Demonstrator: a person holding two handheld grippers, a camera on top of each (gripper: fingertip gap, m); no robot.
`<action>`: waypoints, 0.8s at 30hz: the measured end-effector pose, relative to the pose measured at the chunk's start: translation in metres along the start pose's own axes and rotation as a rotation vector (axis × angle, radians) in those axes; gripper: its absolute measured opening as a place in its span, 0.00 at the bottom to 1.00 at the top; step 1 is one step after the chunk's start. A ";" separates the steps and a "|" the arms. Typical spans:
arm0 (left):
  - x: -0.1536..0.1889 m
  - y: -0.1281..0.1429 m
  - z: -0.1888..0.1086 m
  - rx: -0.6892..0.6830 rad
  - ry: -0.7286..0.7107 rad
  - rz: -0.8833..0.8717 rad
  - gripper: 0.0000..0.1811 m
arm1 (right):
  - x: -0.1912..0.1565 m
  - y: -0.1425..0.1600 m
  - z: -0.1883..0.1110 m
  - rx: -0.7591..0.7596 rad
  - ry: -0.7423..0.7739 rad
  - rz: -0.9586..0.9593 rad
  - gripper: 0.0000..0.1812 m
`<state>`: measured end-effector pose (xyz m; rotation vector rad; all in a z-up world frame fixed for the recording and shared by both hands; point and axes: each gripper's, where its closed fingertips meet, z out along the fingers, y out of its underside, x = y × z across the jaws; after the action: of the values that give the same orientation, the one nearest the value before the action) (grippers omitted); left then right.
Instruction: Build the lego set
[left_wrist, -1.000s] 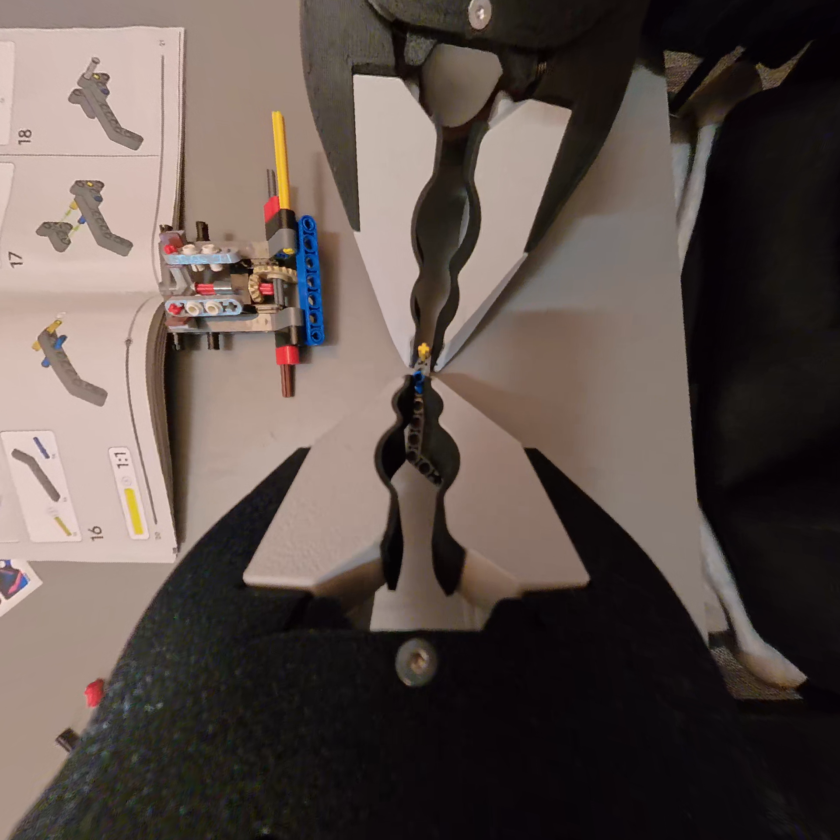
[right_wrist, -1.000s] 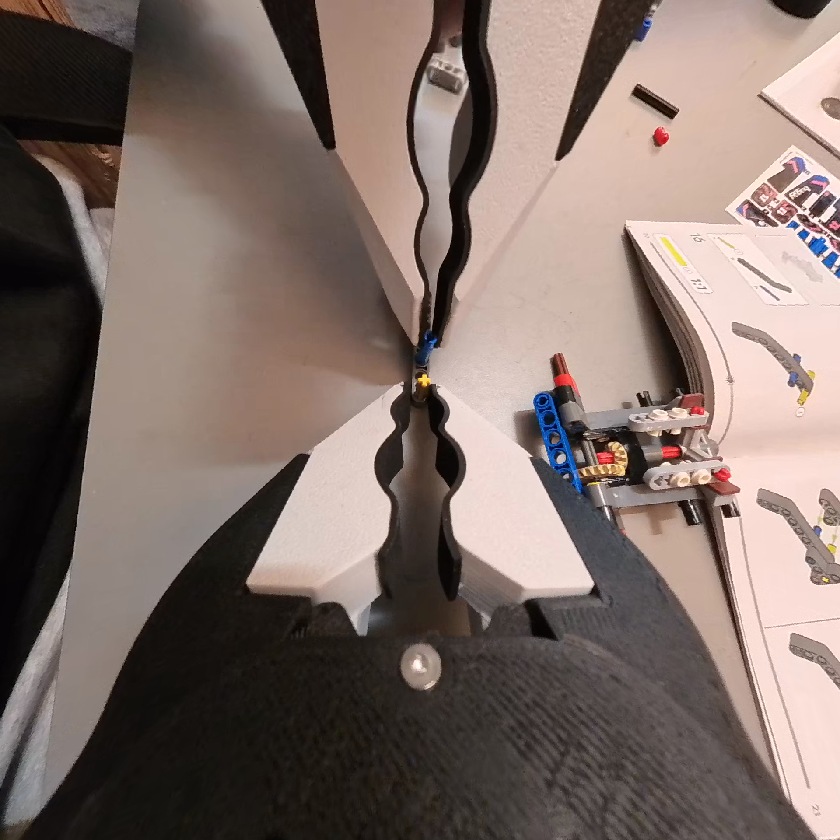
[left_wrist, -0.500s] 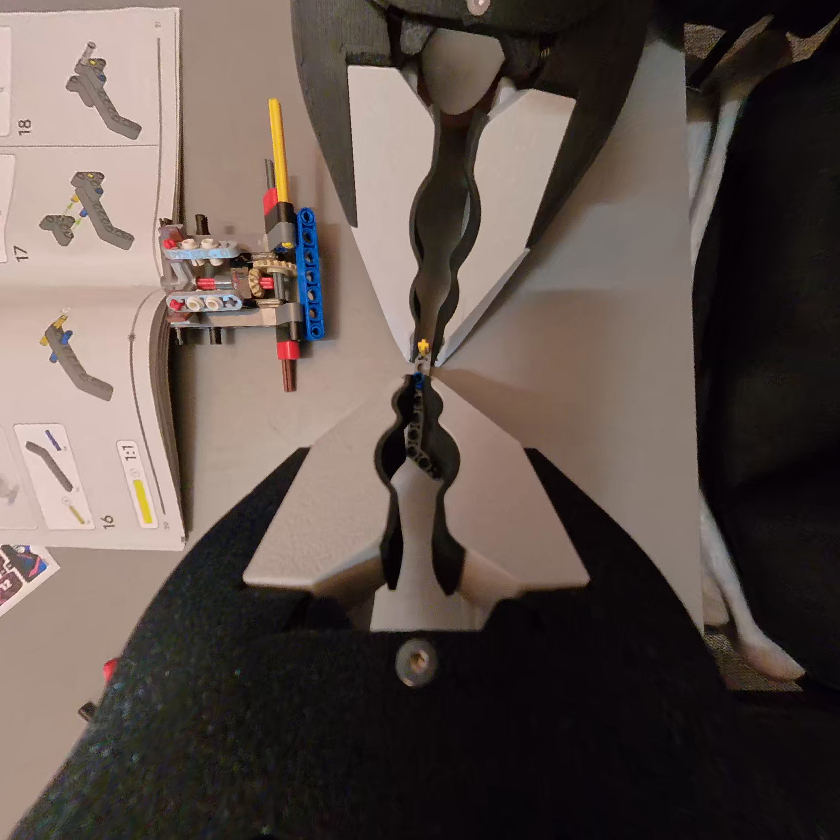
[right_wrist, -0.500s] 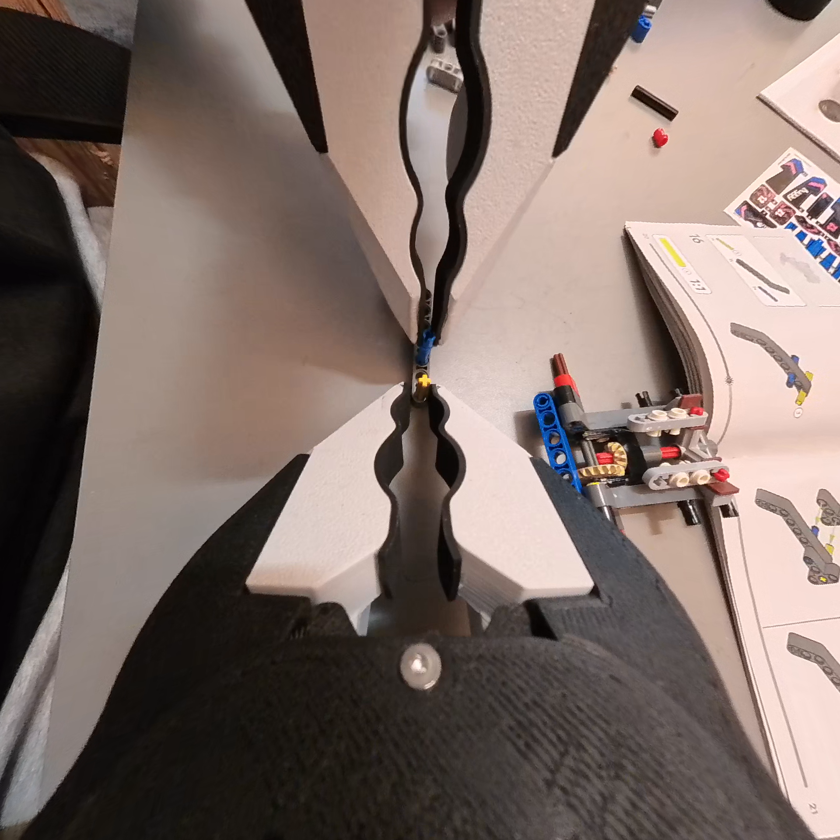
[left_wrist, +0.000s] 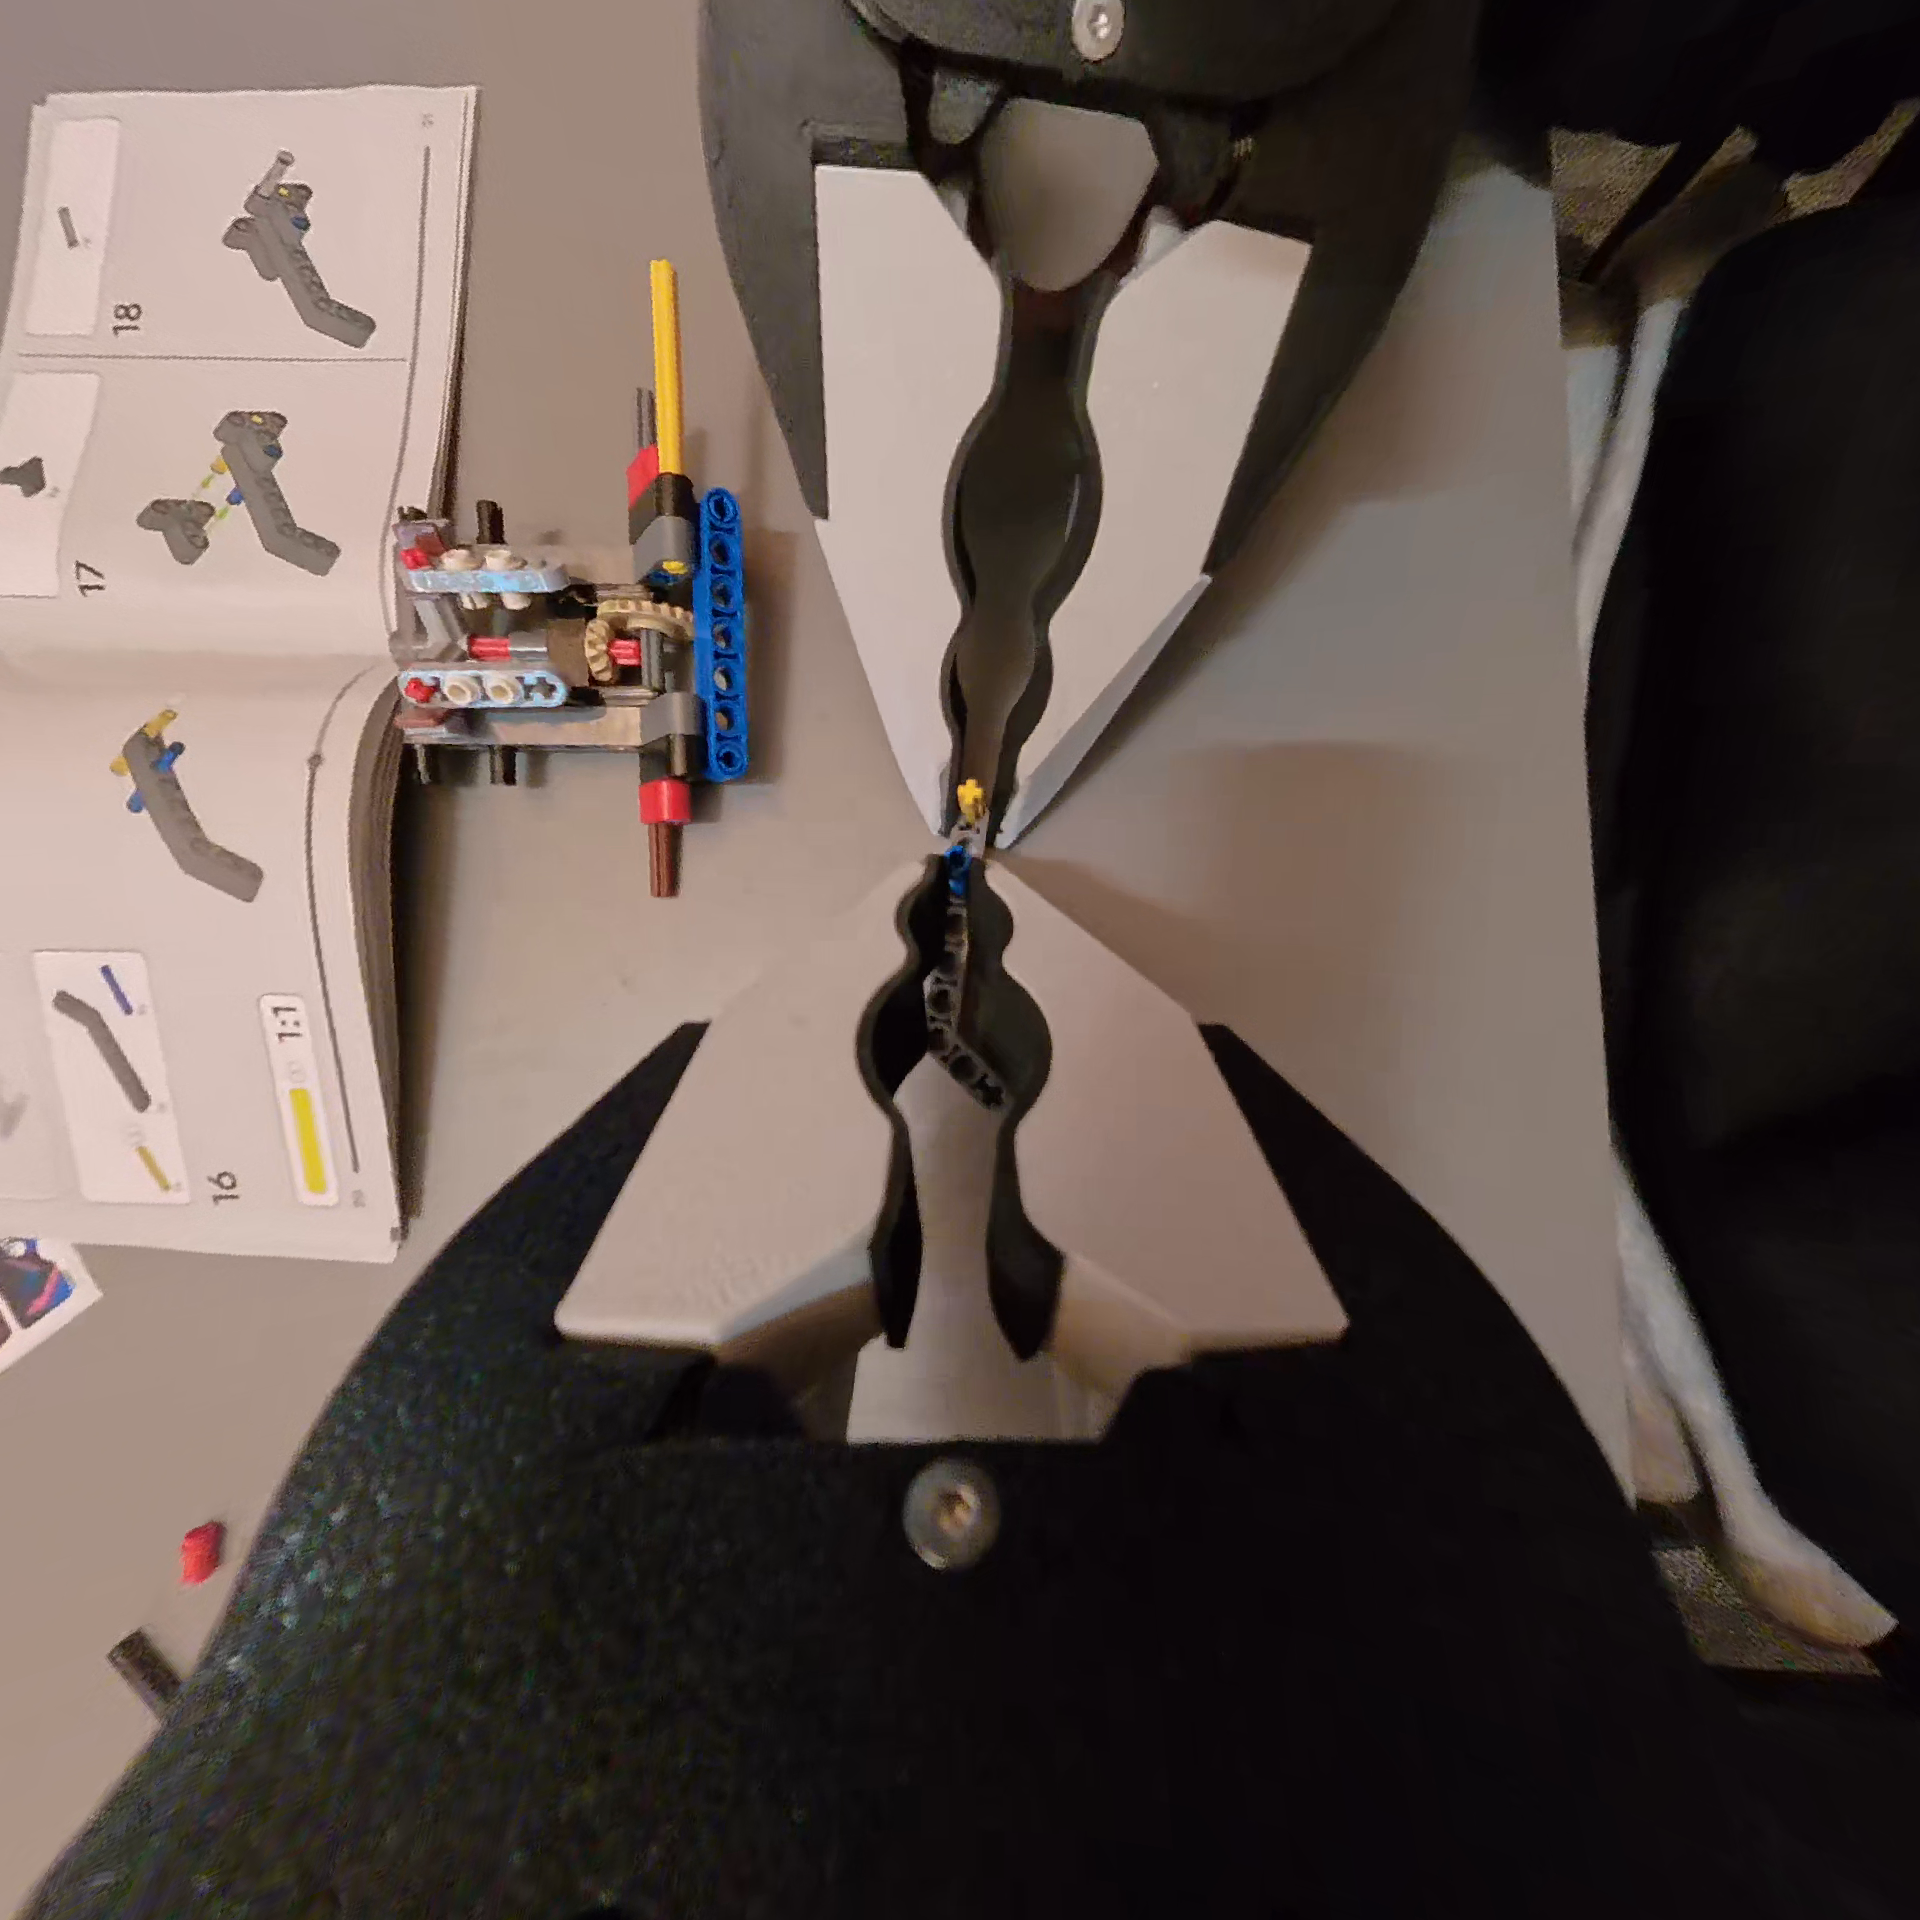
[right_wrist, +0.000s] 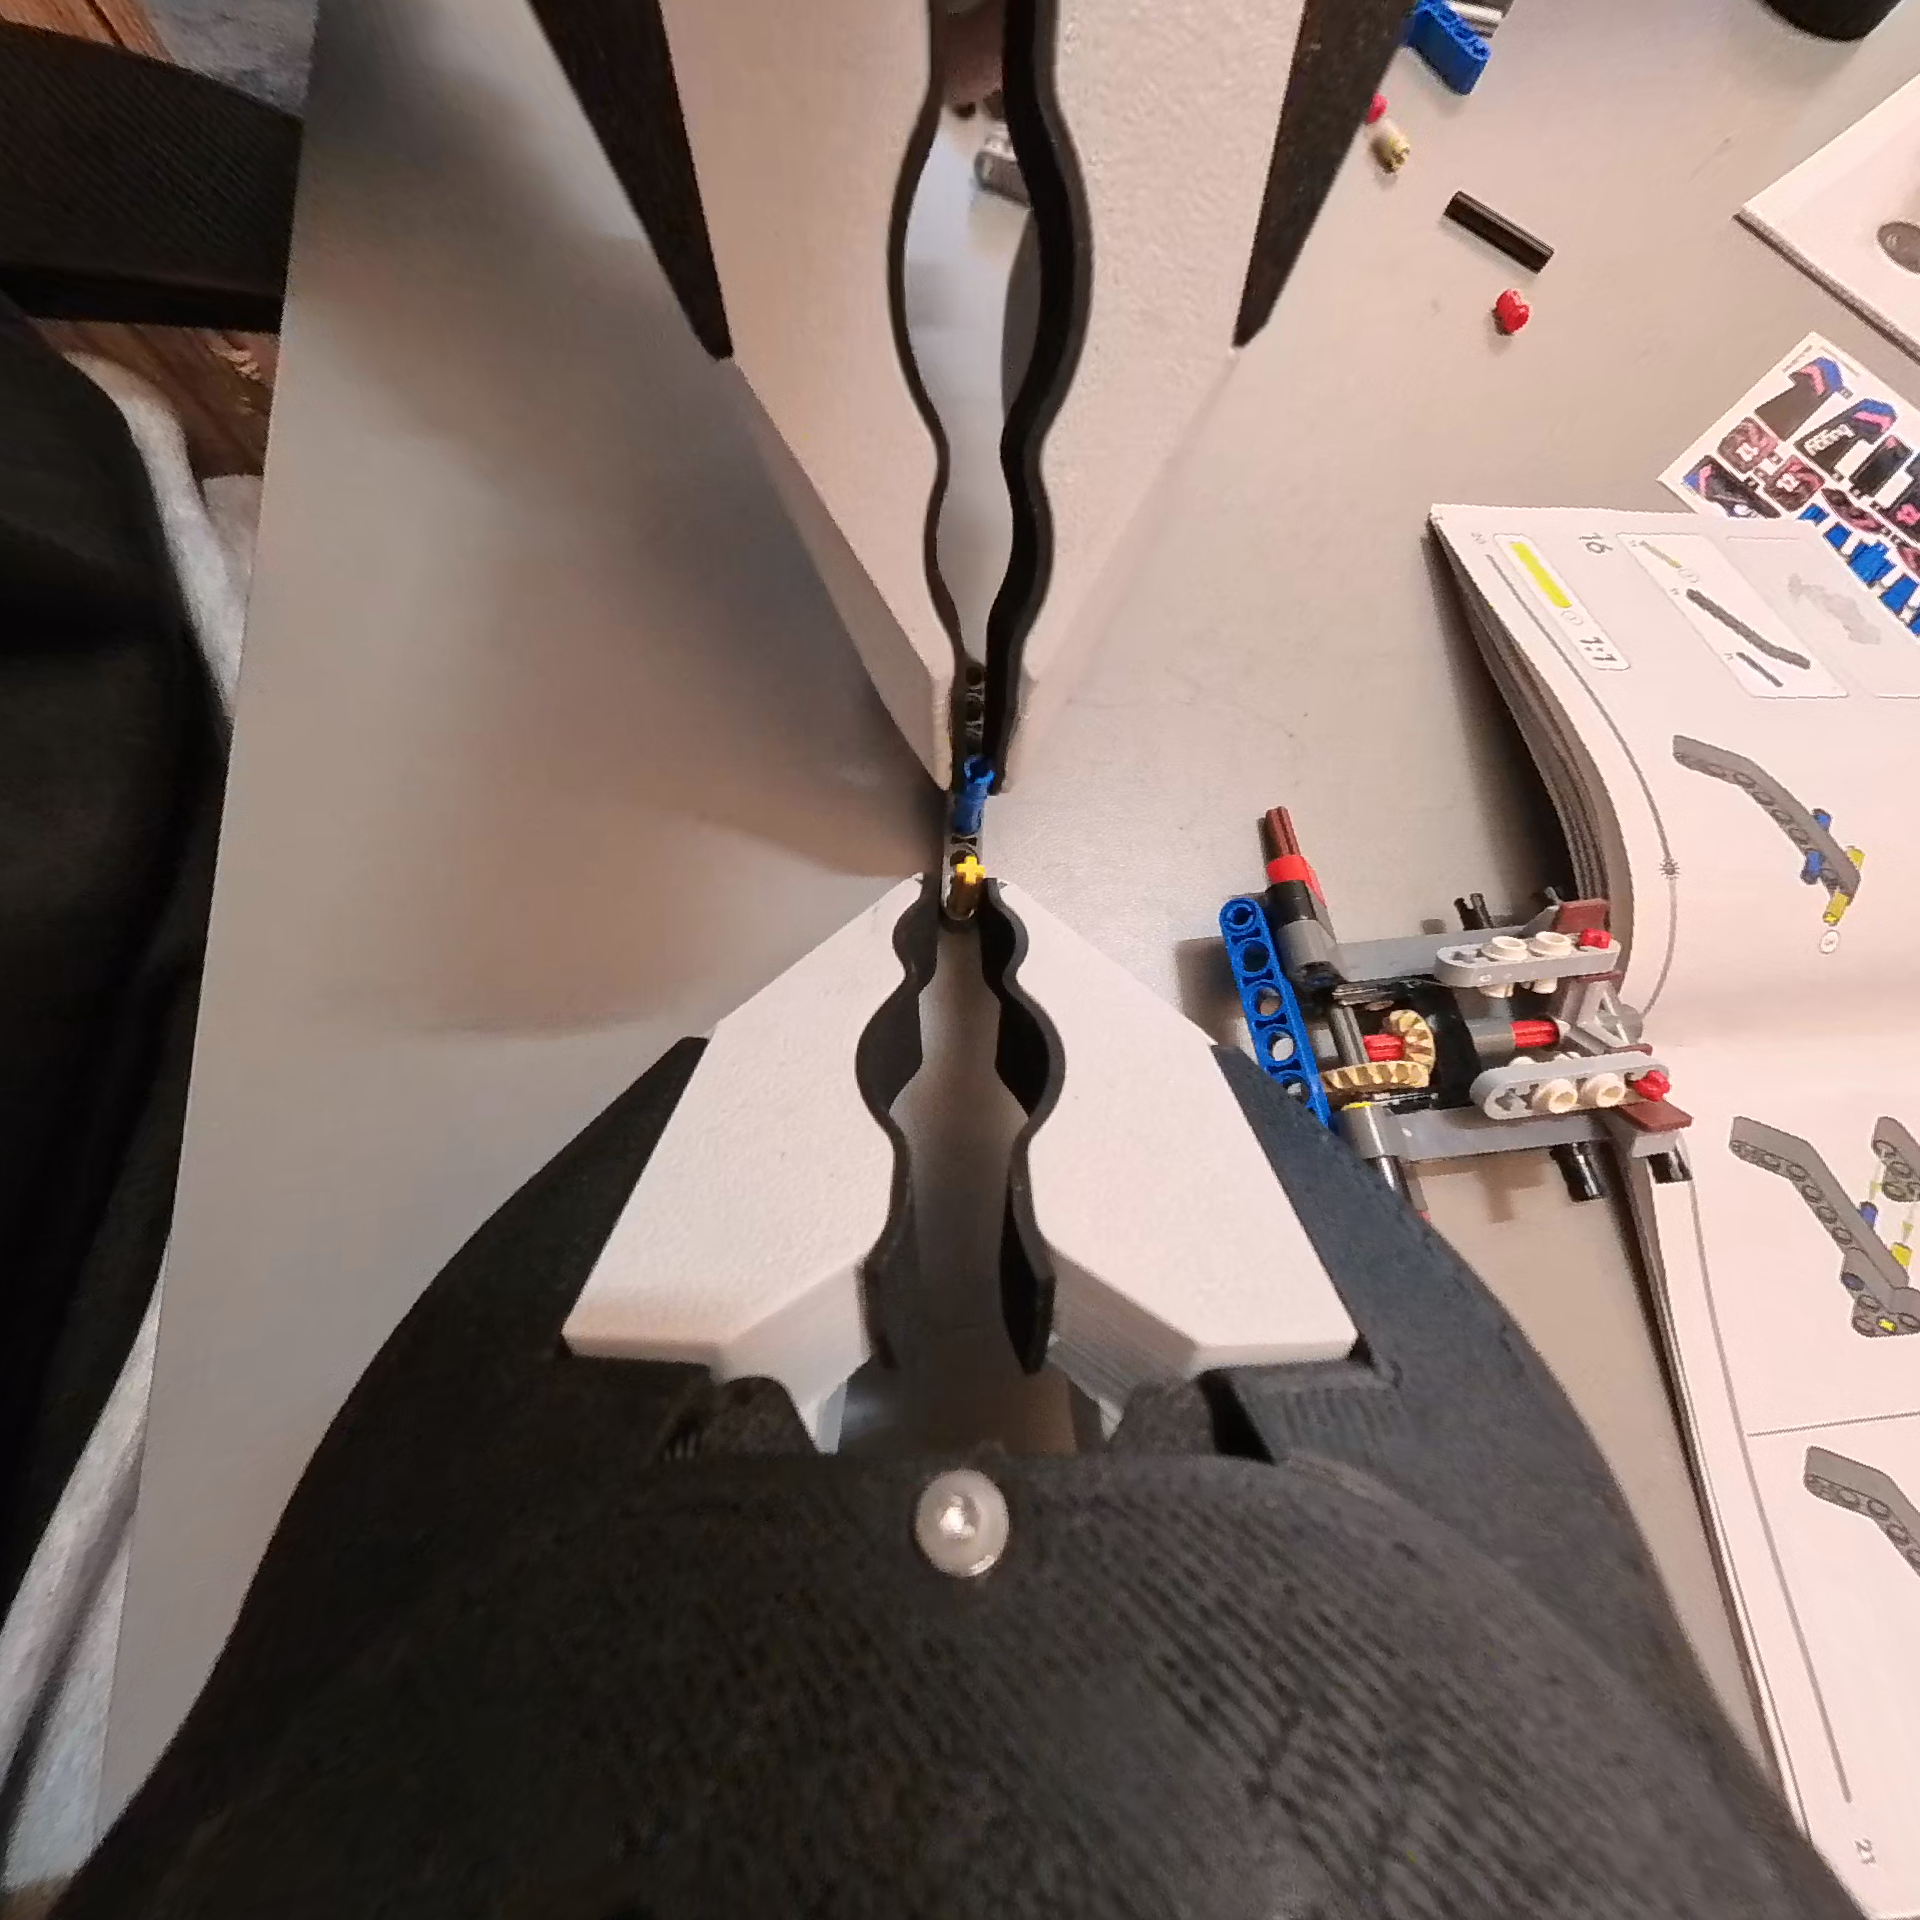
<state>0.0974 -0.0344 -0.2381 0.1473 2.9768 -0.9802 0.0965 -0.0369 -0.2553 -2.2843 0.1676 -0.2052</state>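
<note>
My left gripper (left_wrist: 956, 868) is shut on a dark grey bent beam (left_wrist: 961, 1029) that carries a blue pin (left_wrist: 956, 862) near its tip. My right gripper (right_wrist: 961, 894) is shut on a small yellow pin (right_wrist: 966, 868). The two grippers meet tip to tip above the grey table. The yellow pin sits at the end hole of the beam, right next to the blue pin (right_wrist: 974, 784). The right gripper (left_wrist: 977, 821) comes in from the top of the left wrist view. The left gripper (right_wrist: 977, 769) comes in from the top of the right wrist view.
A part-built model (left_wrist: 582, 644) with a blue beam, gears and a yellow axle lies beside the open instruction booklet (left_wrist: 187, 623); both also show in the right wrist view, the model (right_wrist: 1455, 1039) and the booklet (right_wrist: 1714, 935). A sticker sheet (right_wrist: 1818, 457), a red piece (right_wrist: 1512, 310) and a black axle (right_wrist: 1496, 231) lie beyond. My left and right fingertips are right by each other. Both grippers' tips are roughly 20 cm from the red piece (right_wrist: 1512, 310). It turns up in the left wrist view (left_wrist: 202, 1551) as well.
Both grippers stay shut and tip to tip. The pair has shifted only slightly over the table. A little more of the dark beam shows between the left fingers in the right wrist view.
</note>
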 end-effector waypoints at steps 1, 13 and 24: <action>0.000 0.000 0.000 0.007 0.004 -0.006 0.01 | 0.000 0.000 0.000 0.000 0.003 -0.003 0.03; -0.002 -0.003 0.002 0.091 0.007 -0.054 0.01 | 0.002 -0.012 0.002 0.047 0.056 -0.027 0.09; -0.002 -0.004 0.002 0.084 -0.003 0.004 0.01 | 0.003 -0.011 0.004 0.035 0.042 -0.001 0.02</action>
<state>0.0987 -0.0386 -0.2371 0.1520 2.9324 -1.1039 0.1011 -0.0272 -0.2489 -2.2460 0.1835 -0.2546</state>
